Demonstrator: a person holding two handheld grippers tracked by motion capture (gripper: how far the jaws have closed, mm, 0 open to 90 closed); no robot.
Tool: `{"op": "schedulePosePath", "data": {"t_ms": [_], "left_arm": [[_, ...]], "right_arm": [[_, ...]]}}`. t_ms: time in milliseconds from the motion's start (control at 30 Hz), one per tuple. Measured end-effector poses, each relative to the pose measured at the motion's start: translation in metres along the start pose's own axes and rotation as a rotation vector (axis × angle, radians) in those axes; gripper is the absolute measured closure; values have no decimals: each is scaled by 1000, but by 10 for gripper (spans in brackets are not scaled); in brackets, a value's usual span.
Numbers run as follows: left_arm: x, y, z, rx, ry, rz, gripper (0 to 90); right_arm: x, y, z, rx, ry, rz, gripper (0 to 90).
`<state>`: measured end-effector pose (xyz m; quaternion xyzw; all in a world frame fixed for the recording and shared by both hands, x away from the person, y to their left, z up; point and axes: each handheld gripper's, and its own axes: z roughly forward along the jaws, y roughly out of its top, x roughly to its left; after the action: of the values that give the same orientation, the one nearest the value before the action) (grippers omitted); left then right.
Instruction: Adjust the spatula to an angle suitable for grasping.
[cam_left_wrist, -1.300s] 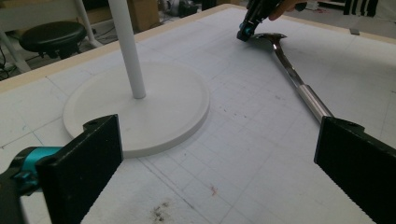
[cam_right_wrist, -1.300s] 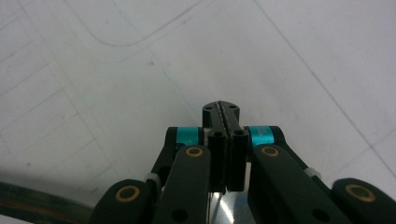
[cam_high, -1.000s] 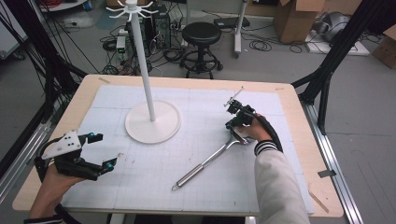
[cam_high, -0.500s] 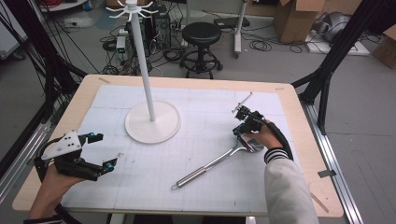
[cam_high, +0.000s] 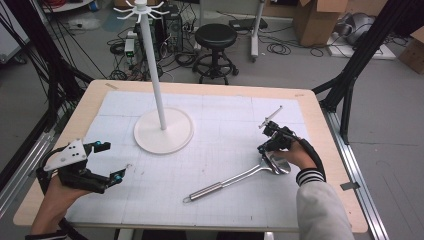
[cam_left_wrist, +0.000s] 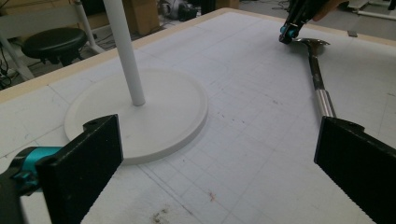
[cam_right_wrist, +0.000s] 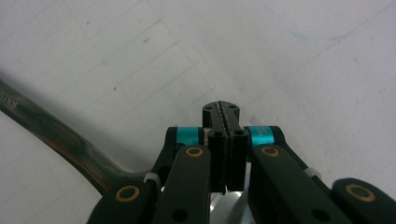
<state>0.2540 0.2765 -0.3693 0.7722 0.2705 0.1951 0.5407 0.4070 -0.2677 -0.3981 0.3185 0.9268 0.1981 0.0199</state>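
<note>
The left gripper is resting at the lower left of the high view, fingers spread wide and empty. Right of centre, the ladle is lying on the counter, its bowl under the right gripper, whose fingers are pressed together, holding nothing. A good pick likely needs them opening first, then straddling the handle squarely. A white stand is rising upper left; a stool and boxes are sitting behind.

Grey floor with a black stool, tangled cables, cardboard boxes
</note>
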Motion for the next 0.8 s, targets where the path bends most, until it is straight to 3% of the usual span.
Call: {"op": "schedulePosePath", "data": {"t_ms": [800], "left_arm": [[0,1,-1,-3,5,-1,17]], "right_arm": [[16,-31,-15,33,35,-44,900]]}}
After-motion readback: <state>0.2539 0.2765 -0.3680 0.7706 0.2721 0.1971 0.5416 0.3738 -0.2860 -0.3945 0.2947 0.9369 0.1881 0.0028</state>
